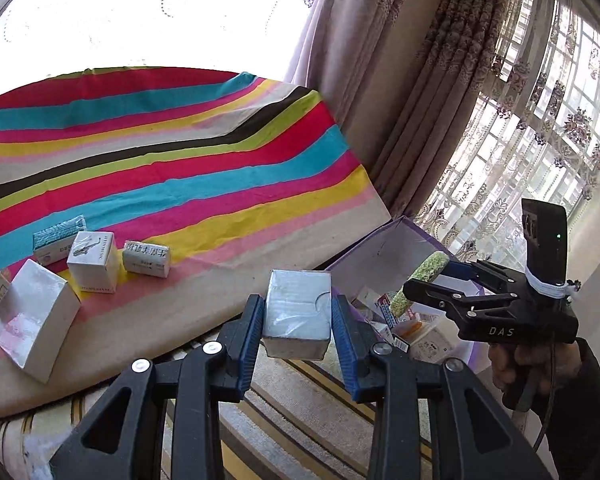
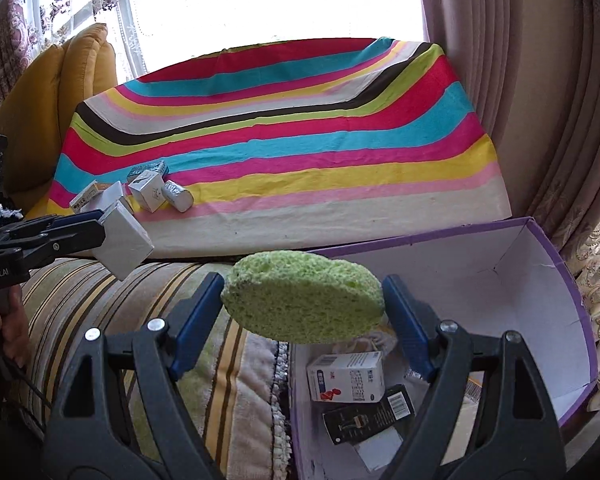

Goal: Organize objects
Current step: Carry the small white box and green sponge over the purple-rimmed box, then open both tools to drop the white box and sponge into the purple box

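Note:
My left gripper is shut on a small white box, held in the air above the striped cushion; from the right wrist view that box shows at the left. A green sponge sits pinched between the blue pads of my right gripper, hanging over the near rim of the purple cardboard box. In the left wrist view the sponge and right gripper hover over the same purple box. Several small white boxes stand on the striped cloth.
The purple box holds a white medicine carton and a black carton. The rainbow-striped cloth covers a table beyond a striped sofa cushion. Curtains hang to the right; a yellow chair stands at left.

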{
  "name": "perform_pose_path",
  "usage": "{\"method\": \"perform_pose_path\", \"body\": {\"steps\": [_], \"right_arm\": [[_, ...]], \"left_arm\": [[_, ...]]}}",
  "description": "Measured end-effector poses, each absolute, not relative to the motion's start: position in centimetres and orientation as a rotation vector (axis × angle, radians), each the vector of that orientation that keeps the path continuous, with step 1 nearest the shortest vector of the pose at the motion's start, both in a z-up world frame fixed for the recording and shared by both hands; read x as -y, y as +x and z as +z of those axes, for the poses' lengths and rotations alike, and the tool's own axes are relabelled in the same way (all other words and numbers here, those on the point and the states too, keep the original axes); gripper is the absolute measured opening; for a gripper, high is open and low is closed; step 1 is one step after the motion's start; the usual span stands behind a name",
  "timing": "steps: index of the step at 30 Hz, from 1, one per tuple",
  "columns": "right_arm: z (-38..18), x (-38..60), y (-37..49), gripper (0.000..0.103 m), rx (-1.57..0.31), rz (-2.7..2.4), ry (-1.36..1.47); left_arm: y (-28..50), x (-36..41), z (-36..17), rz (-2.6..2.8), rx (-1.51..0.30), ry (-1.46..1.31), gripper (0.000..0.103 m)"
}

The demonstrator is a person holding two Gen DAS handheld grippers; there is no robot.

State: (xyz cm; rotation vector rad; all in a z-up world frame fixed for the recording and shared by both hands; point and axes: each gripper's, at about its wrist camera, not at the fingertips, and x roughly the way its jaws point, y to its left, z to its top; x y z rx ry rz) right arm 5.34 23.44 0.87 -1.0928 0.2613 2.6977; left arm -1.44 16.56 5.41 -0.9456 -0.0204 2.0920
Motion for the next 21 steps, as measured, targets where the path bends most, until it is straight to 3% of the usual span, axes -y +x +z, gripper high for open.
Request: {"method": "perform_pose_path", "body": {"steps": [18, 21], "right_arm": [[-0.1, -33.0, 12.3, 0.083, -0.471, 2.352, -1.006], [0.1, -33.6, 12.7, 0.083, -0.48, 2.324, -0.989]], "left_arm": [[0.4, -27.0, 5.3, 1.901, -0.064, -0.935, 0.036], [-0.1, -27.5, 5.1, 1.899, -0.048, -0.962, 0.047]]}}
